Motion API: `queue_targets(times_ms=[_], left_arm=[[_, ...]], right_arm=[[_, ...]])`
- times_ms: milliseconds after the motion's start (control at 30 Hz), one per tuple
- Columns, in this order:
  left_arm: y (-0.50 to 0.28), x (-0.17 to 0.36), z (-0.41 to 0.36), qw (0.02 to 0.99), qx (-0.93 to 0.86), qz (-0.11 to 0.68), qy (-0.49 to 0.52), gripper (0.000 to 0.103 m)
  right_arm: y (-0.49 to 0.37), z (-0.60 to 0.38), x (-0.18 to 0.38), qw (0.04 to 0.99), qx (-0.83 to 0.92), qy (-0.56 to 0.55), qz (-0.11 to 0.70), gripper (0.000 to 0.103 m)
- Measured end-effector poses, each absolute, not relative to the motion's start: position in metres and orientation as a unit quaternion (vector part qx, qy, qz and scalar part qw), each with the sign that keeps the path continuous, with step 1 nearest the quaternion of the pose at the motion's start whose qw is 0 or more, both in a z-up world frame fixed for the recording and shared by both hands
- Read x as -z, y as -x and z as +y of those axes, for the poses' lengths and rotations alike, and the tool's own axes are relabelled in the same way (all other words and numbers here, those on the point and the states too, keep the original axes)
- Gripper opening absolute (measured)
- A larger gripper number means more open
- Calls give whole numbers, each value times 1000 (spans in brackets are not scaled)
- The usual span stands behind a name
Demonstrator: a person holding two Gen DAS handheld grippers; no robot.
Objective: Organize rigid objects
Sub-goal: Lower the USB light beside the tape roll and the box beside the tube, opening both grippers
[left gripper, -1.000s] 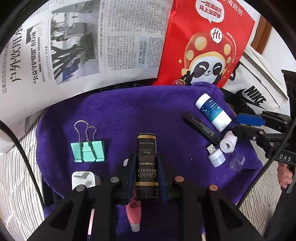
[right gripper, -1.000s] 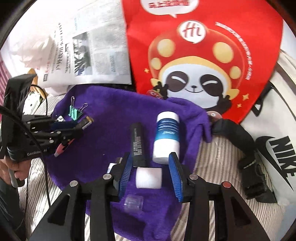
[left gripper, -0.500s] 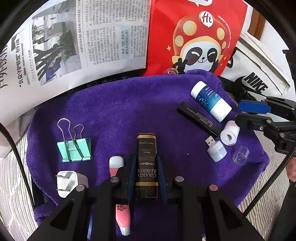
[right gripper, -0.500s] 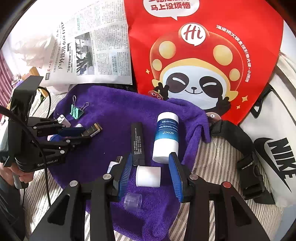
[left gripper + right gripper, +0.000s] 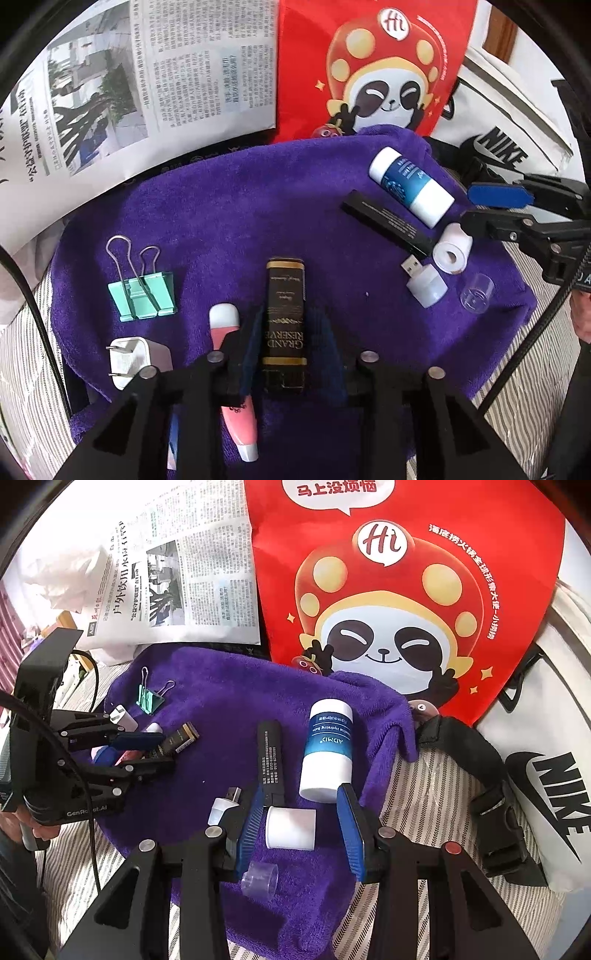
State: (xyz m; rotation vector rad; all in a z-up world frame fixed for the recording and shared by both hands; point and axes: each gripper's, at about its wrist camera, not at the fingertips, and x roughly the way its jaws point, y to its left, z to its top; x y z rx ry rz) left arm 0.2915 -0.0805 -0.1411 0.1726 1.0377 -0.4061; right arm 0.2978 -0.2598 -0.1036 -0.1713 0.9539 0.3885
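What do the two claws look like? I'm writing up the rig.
Both are matte black, angular frames with silver screw heads. The left claw has dark blue ribbed pads; from the other camera it shows white "GenRobot.AI" lettering and a black cable. The right claw has brighter blue ribbed pads and one red screw head. No sleeves are visible.

Behind the purple towel [image 5: 229, 206]: a newspaper [image 5: 155, 74], a red panda-print bag [image 5: 406, 602], and a white Nike bag [image 5: 546, 775] off right.
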Motion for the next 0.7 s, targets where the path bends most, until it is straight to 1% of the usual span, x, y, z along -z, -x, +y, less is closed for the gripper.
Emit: queue_targets(times_ms=[67,200,333,467,633,667,700], left_arm=[[-289,142,-87,842,192,494,-98,41],[-287,142,-95,841,163,500,-129,51],[-287,136,-90,841,153,505,-118,52],[-286,126,-80,840,149,512,-98,59],[-279,104,-77,849,123,503,-103,77],[-276,101,-76,851,120,501,-101,78],[-272,98,-75,853,116,500,-94,80]], right_arm=[[-297,-260,103,867,-186,83,455,42],[-298,-259,105,866,-185,90,457,48],[-300,-258,107,863,-184,91,462,48],[-300,-255,111,857,-188,96,469,48],[-298,-251,111,856,-191,102,470,49],[-296,-250,109,857,-190,105,467,51],[-295,-249,107,859,-188,106,464,56]])
